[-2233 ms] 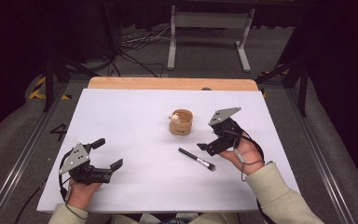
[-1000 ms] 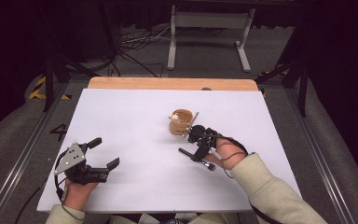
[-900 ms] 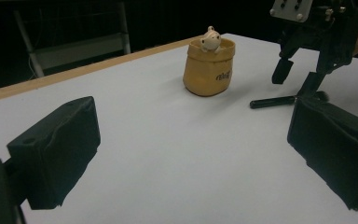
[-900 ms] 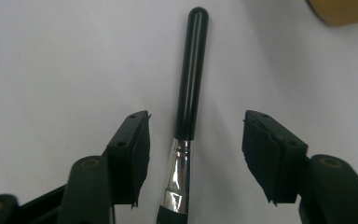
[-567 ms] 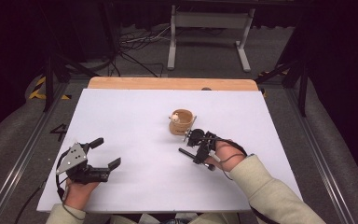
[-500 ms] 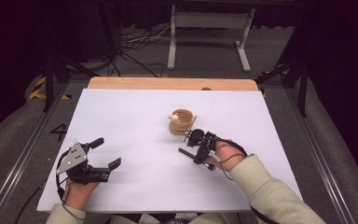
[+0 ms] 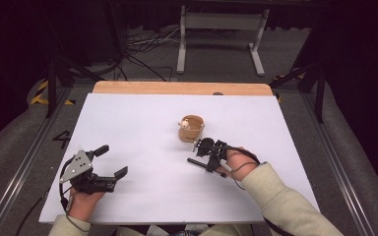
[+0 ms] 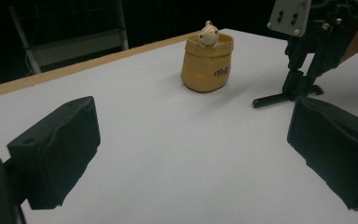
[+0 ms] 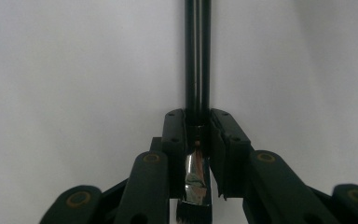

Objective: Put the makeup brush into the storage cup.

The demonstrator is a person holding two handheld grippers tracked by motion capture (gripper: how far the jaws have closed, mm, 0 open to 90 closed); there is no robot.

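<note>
Black makeup brush (image 9: 198,60) clamped between the pads of the right gripper (image 7: 209,156), jaws just closing in on it; handle runs straight out ahead, still flat on the white table (image 7: 138,123). Shiny ferrule sits right in the pinch, bristles cut off at the bottom edge. Left gripper (image 7: 109,161) wide open, well apart from it all, holding nothing. Farther back, tan pouch-shaped cup (image 7: 191,129) just beside the right gripper, print on it too small to read.

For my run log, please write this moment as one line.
right gripper: jaws just closed, shut on brush | brush: lying on table | left gripper: open, idle | pot: upright
</note>
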